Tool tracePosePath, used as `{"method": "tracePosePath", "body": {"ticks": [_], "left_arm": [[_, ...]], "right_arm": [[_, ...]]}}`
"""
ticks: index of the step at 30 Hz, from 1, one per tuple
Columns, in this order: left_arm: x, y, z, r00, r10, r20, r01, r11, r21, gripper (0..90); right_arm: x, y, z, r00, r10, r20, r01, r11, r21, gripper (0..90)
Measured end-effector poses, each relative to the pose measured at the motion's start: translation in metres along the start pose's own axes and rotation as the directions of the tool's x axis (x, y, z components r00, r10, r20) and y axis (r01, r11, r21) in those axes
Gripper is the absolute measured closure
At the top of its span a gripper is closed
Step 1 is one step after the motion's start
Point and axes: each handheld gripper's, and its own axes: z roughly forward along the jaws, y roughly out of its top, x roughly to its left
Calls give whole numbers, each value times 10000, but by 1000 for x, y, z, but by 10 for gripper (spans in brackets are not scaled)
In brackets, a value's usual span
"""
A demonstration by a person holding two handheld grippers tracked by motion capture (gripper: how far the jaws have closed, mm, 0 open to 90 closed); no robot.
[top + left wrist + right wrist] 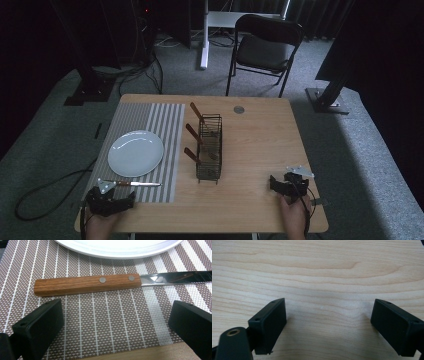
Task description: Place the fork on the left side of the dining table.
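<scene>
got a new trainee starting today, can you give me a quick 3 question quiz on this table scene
1. True or false: the knife lies on the striped mat, on the person's side of the plate.
2. What holds the other wooden-handled utensils? A) a wire basket B) a mug C) a drawer
3. Fill in: the right gripper is open above bare ____.

Key:
1. True; it lies flat, in front of the open left gripper.
2. A, the wire basket at mid-table.
3. Table; nothing sits between its jaws.
</scene>
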Motion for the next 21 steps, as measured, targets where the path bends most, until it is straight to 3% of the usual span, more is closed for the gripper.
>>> {"method": "tracePosePath", "body": {"ticks": [21], "left_arm": [[1,0,0,9999,84,75,-84,10000,28,0]], "right_arm": [[0,0,0,10000,-2,0,2,10000,-4,127]]}}
